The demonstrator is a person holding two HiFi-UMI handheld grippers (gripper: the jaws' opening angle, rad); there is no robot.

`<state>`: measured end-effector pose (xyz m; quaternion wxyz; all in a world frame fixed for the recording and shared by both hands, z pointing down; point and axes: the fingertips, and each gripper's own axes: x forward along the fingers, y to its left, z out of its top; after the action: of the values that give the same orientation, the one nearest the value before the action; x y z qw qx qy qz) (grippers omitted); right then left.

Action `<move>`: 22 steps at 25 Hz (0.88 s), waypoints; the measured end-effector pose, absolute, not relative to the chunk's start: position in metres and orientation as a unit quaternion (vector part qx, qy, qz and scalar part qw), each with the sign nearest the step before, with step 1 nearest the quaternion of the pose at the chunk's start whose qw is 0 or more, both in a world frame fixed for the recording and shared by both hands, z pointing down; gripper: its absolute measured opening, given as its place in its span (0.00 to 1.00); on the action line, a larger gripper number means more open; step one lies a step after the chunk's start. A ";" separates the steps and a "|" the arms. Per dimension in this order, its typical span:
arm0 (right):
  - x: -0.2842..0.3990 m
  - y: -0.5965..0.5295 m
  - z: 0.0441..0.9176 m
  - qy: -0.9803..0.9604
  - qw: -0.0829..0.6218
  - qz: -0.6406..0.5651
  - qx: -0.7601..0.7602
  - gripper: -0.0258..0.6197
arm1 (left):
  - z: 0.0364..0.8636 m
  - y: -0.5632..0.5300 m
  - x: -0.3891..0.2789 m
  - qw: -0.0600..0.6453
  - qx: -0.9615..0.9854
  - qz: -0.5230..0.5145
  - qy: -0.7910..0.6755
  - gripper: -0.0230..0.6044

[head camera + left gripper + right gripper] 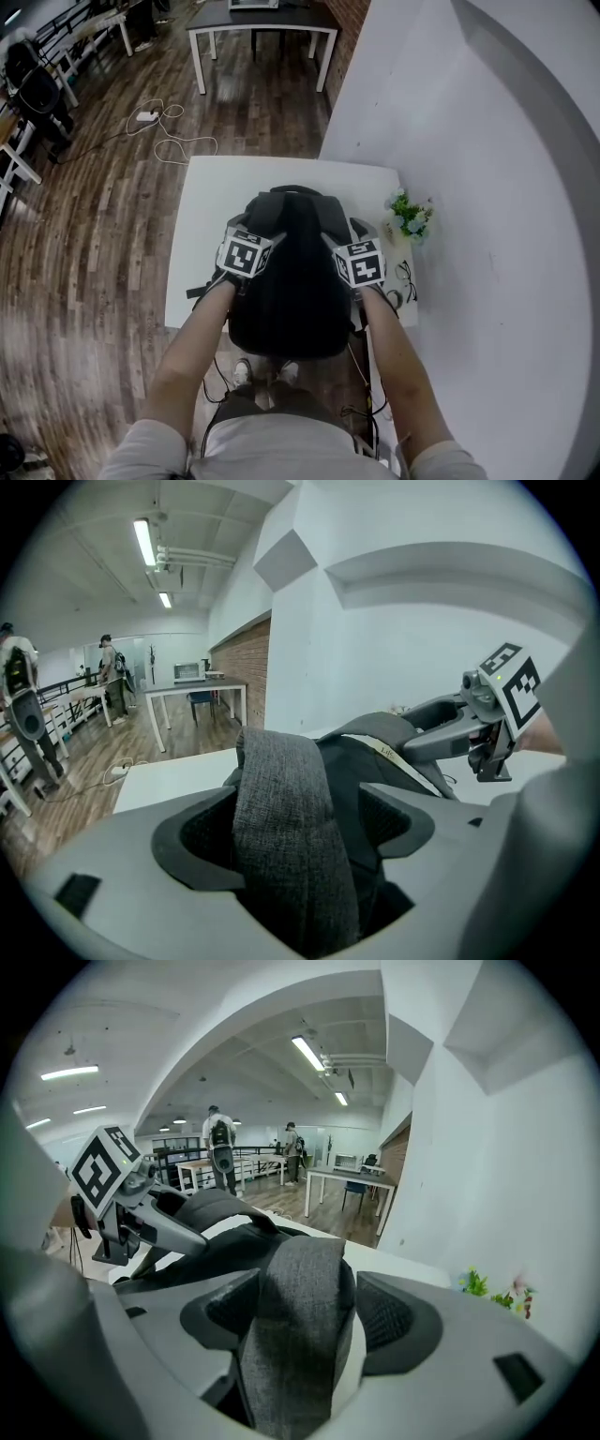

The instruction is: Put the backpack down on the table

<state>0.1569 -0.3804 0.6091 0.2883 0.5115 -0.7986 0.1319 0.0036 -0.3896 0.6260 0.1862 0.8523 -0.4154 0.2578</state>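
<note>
A black backpack [292,286] lies on the white table [208,192], and its near end reaches past the table's near edge. My left gripper [247,231] sits at the pack's left shoulder. A grey shoulder strap [281,789] runs between its wide-apart jaws, and the pads do not press it. My right gripper [353,232] is at the right shoulder, open, with the other grey strap [302,1288] lying loose between its pads. Each gripper shows in the other's view: the right gripper [441,738] and the left gripper [183,1232] both rest against the pack's top.
A small potted plant [409,217] and a pair of glasses [405,281] lie at the table's right edge, beside the white wall [487,187]. Another table [262,26] stands further off. A white cable [161,131] trails on the wooden floor. People stand far back.
</note>
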 end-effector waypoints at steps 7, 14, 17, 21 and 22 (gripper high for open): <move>0.159 -0.357 0.597 -0.800 0.270 0.142 0.518 0.49 | 0.604 -0.380 -0.009 0.183 0.851 0.247 -0.426 0.68; 0.158 -0.340 0.575 -0.798 0.245 0.137 0.534 0.48 | 0.578 -0.362 -0.019 0.172 0.850 0.239 -0.437 0.68; 0.159 -0.336 0.561 -0.797 0.228 0.132 0.544 0.48 | 0.568 -0.356 -0.019 0.170 0.853 0.230 -0.437 0.68; 0.161 -0.329 0.553 -0.797 0.206 0.146 0.548 0.48 | 0.553 -0.348 -0.018 0.172 0.856 0.211 -0.439 0.68; 0.161 -0.325 0.554 -0.798 0.202 0.155 0.546 0.48 | 0.551 -0.344 -0.018 0.171 0.857 0.210 -0.438 0.68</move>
<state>0.1610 -0.3252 0.5540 0.2020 0.5464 -0.7979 0.1550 -0.0177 -0.3445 0.5509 0.1708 0.8573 -0.4377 0.2103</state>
